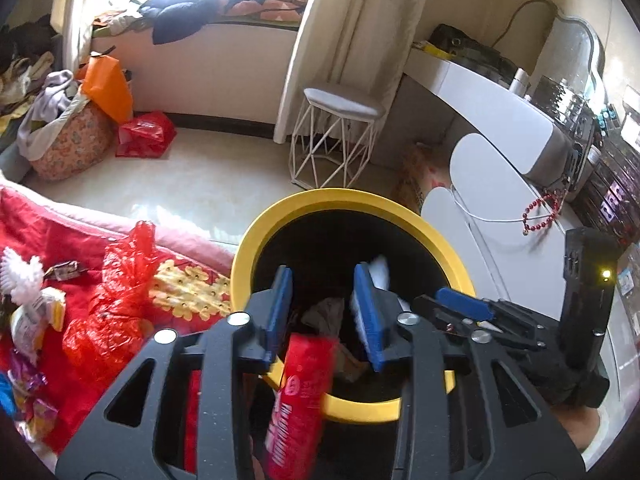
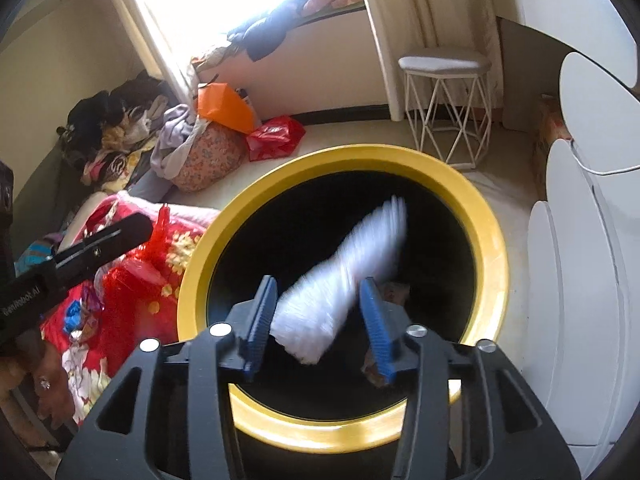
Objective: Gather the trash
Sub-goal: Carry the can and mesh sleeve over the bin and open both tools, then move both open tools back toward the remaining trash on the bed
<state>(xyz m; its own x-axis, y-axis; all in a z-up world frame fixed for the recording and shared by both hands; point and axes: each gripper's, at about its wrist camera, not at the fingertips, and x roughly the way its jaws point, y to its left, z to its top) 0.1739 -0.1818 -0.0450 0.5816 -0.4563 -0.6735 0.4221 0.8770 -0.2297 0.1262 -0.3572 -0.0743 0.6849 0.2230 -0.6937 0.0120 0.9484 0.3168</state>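
Observation:
A black bin with a yellow rim (image 1: 340, 196) (image 2: 348, 156) stands under both grippers. My left gripper (image 1: 322, 280) is open above it. A blurred red packet (image 1: 300, 392) hangs low between its fingers, close to the left one, and the pads do not press on it. My right gripper (image 2: 318, 286) is open over the bin mouth. A blurred white paper (image 2: 340, 268) lies loose between its fingers, also visible as white paper (image 1: 380, 268). Trash lies at the bin's bottom (image 1: 324, 308). A red plastic bag (image 1: 120, 280) and wrappers (image 1: 36, 320) lie on the red bedcover.
The bed with the red cover (image 2: 100, 320) borders the bin on the left. A white wire stool (image 1: 340, 136) stands behind it and a white dresser (image 1: 500, 184) is on the right. Bags and clothes (image 2: 200, 148) are piled on the floor at the back left.

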